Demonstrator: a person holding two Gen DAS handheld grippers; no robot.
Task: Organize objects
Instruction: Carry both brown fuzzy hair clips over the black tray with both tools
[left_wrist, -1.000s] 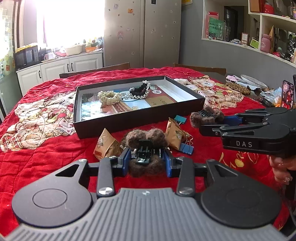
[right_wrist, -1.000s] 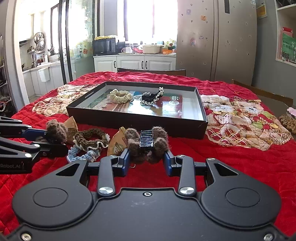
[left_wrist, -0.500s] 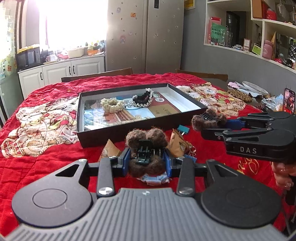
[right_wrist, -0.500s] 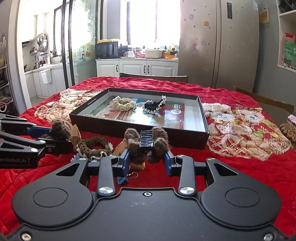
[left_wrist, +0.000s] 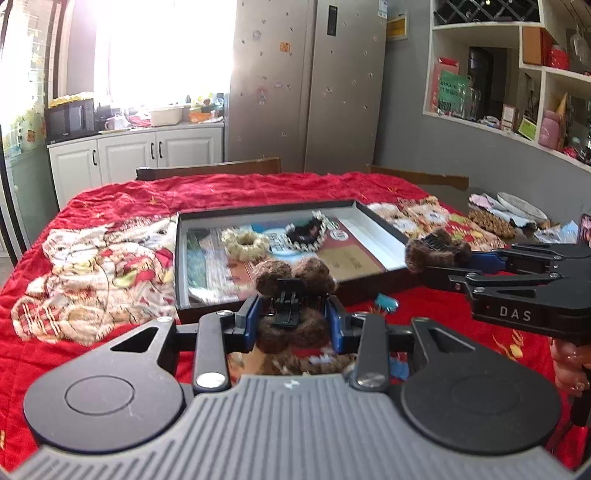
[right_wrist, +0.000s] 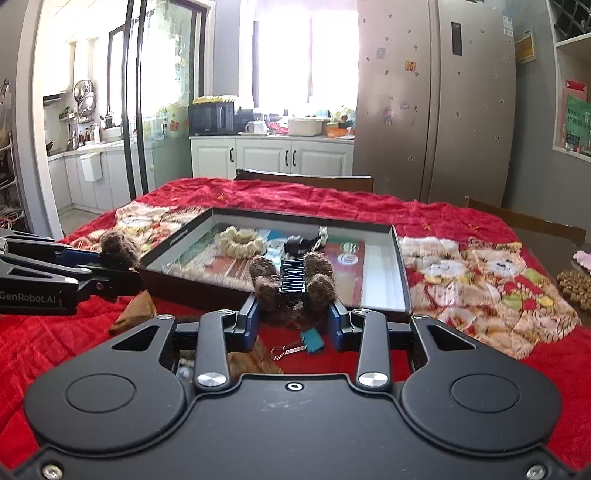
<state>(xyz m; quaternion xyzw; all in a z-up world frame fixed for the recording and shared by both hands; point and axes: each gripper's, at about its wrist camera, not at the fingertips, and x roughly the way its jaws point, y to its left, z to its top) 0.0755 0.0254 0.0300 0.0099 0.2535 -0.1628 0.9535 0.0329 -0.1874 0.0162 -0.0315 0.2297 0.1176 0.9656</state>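
My left gripper (left_wrist: 293, 321) is shut on a brown fuzzy hair claw clip (left_wrist: 291, 273), held above the red cloth just in front of the black tray (left_wrist: 384, 225). My right gripper (right_wrist: 293, 319) is shut on a second brown fuzzy claw clip (right_wrist: 291, 280), also raised near the tray's front wall (right_wrist: 207, 288). Each gripper shows in the other's view, the right one (left_wrist: 439, 254) and the left one (right_wrist: 118, 254). In the tray lie a cream scrunchie (left_wrist: 245, 240) and a black scrunchie with pearls (left_wrist: 306, 230).
On the red tablecloth below lie a teal binder clip (right_wrist: 314, 339), small brown packets (right_wrist: 135, 310) and more hair ties, partly hidden under the grippers. Plates and clutter (left_wrist: 517, 210) sit at the table's right end. Chairs stand behind the table.
Both grippers have risen and moved forward toward the tray, each carrying its brown claw clip. The items on the cloth have dropped lower in both views.
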